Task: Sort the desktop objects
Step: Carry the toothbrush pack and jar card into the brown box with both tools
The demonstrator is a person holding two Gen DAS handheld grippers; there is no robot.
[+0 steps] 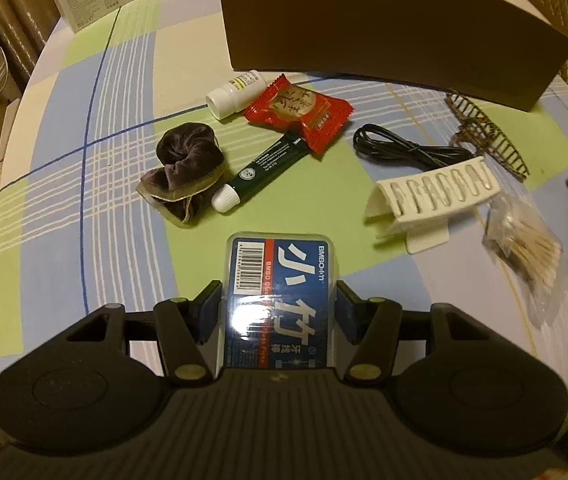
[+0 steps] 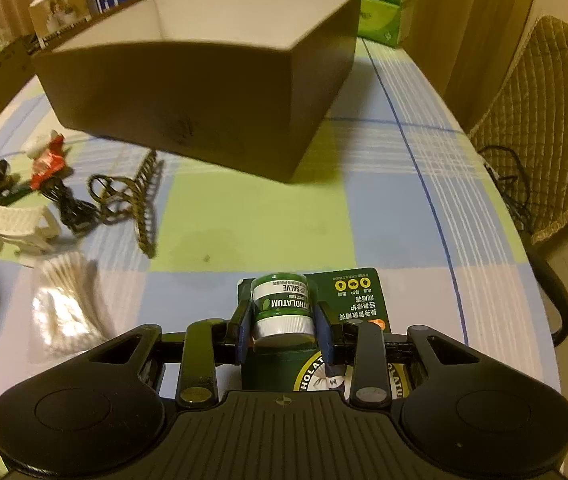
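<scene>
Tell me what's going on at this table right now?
A person is sorting clutter with two handheld grippers. The left gripper has its fingers around a blue floss-pick box; the right gripper is closed on a green lip salve pack. The brown box stands open behind. A scrunchie, a red snack packet and a white hair claw lie on the tablecloth.
</scene>
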